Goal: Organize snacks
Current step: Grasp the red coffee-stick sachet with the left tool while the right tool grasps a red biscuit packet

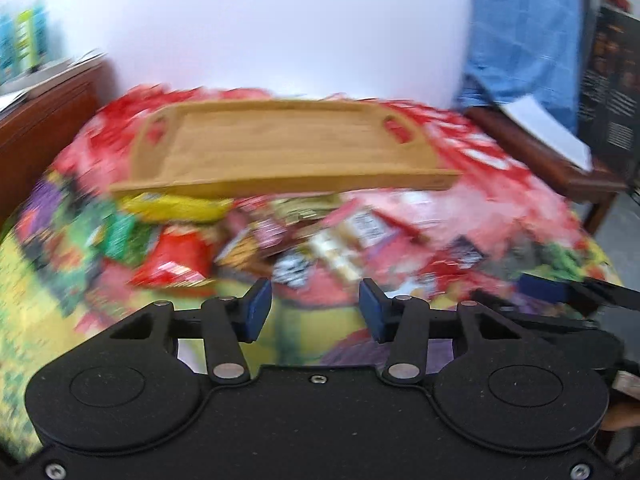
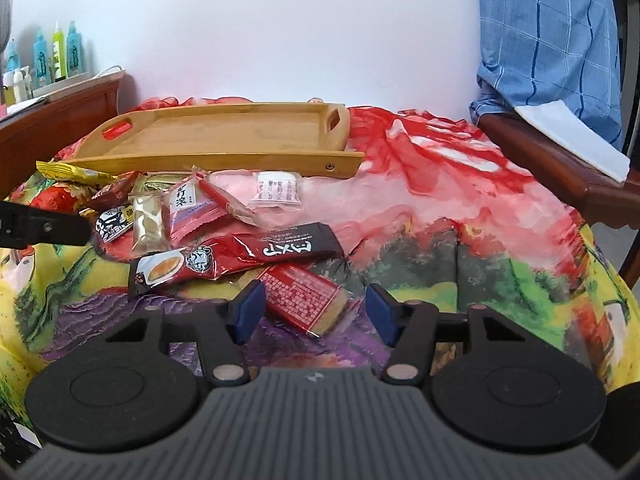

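- snacks lie heaped on a bright painted cloth [image 2: 480,248], just in front of a wooden tray [image 2: 224,136] that sits behind them with its floor bare.
- the right gripper [image 2: 316,306] hovers low over a red packet [image 2: 306,294] with printed text; its blue pads [image 2: 250,310] stand apart on either side of the packet without pressing it.
- a long red-and-black wrapper [image 2: 236,258] lies just behind that packet, touching it.
- the left gripper [image 1: 316,310] shows in a blurred view, jaws partly narrowed with nothing between them, above the cloth near the pile [image 1: 280,240].
- a pale sachet [image 2: 278,192] rests nearest the tray's front edge.
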Tool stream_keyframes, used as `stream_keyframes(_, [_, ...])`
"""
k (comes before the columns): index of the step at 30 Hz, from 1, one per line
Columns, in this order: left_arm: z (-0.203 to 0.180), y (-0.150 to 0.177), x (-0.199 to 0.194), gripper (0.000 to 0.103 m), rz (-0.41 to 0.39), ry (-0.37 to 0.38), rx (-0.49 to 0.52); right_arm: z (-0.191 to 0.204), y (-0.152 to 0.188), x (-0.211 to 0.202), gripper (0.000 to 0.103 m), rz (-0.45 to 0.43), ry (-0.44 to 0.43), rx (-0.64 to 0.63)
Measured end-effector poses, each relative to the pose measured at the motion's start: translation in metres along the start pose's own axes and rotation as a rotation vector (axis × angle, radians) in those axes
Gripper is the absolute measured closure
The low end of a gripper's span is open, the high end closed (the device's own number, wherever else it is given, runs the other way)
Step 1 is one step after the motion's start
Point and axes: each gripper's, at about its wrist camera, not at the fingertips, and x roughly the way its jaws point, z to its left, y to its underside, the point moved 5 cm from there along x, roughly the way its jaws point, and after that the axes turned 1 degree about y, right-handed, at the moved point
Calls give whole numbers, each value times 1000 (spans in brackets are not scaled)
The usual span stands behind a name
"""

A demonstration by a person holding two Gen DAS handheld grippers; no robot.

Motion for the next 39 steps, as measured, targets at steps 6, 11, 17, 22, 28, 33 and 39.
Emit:
stream_keyframes(6, [-35, -10, 19, 58, 26, 104, 104, 7, -2, 5, 28, -44, -11, -104])
stream_keyframes(11, [-51, -14, 32, 58, 46, 147, 167, -1, -6, 10, 25, -48, -63, -120])
stream_keyframes(17, [-64, -8, 54, 58, 128, 203, 202, 1, -4, 14, 21, -54, -108, -129])
stream_keyframes(22, [-68, 0, 67, 69, 179, 211, 206, 0, 0, 13, 25, -78, -115, -104])
stream_keyframes(28, [-70, 0, 67, 77, 175, 216, 203, -4, 0, 13, 34, -90, -128, -63])
stream_keyframes(33, [-69, -4, 57, 79, 139, 231, 177, -8, -2, 9, 56, -112, -104, -39])
stream_keyframes(39, [-69, -8, 43, 80, 101, 219, 184, -15, -2, 2, 57, -118, -81, 3])
